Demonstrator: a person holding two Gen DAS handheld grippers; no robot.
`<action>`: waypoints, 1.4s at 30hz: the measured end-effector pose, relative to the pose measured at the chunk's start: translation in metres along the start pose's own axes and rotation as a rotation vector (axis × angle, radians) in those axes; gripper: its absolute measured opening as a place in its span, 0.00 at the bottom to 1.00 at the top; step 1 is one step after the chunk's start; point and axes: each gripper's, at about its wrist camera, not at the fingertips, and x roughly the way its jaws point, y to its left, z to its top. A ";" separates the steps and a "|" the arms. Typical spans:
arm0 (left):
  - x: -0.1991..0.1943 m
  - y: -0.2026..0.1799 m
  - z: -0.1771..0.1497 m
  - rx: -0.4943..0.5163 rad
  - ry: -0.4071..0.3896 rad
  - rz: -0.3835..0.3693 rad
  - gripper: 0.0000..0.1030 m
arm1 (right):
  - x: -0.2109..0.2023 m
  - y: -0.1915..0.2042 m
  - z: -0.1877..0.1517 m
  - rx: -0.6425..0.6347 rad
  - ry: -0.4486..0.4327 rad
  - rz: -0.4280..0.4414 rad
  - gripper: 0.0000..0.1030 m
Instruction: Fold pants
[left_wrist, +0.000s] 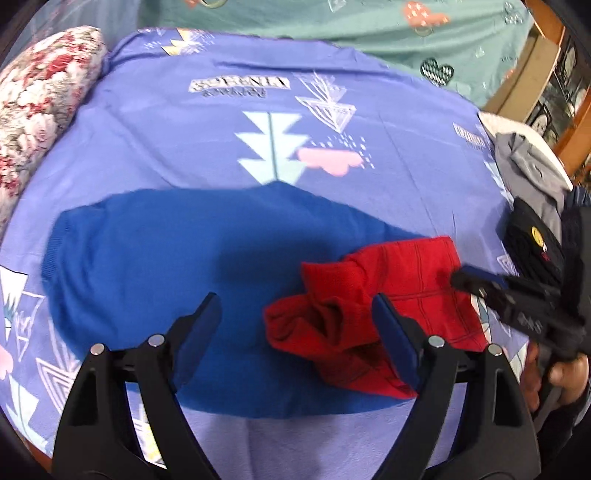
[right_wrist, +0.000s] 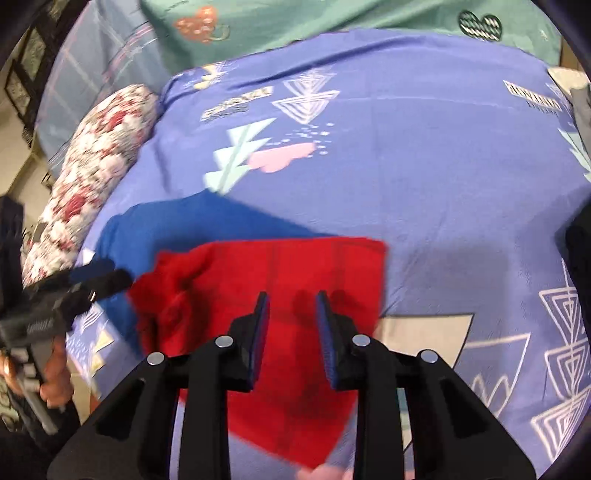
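Red pants (right_wrist: 280, 295): laid crumpled on purple bedsheet (right_wrist: 443, 184), partly overlapping blue garment (left_wrist: 166, 258). Left gripper (left_wrist: 295, 332) spread wide, right gripper (right_wrist: 291, 332) narrowed, nothing held. Blue fabric risks being pinched too.

1. The pants (right_wrist: 280, 295) are showing bright red all over.
2. The cloth (left_wrist: 166, 258) under them is showing deep blue with no pattern.
3. The bed sheet (left_wrist: 406, 177) is looking light purple, with white triangle drawings, pale green trees and pink hearts on it.
4. The pillow (left_wrist: 40, 110) is showing red and white flowers.
5. The far sheet (left_wrist: 369, 33) is looking green with hearts.
6. Each tool, left (left_wrist: 297, 321) and right (right_wrist: 291, 317), is looking black with blue pads.
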 end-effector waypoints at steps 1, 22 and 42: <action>0.004 -0.001 -0.002 0.007 0.011 0.007 0.82 | 0.013 -0.006 0.001 0.015 0.031 -0.015 0.27; 0.030 0.039 -0.021 -0.070 0.080 -0.079 0.92 | 0.132 0.105 0.108 -0.211 0.178 0.197 0.52; 0.008 0.040 -0.025 -0.070 0.046 -0.050 0.92 | 0.075 0.057 0.118 -0.111 0.014 0.180 0.32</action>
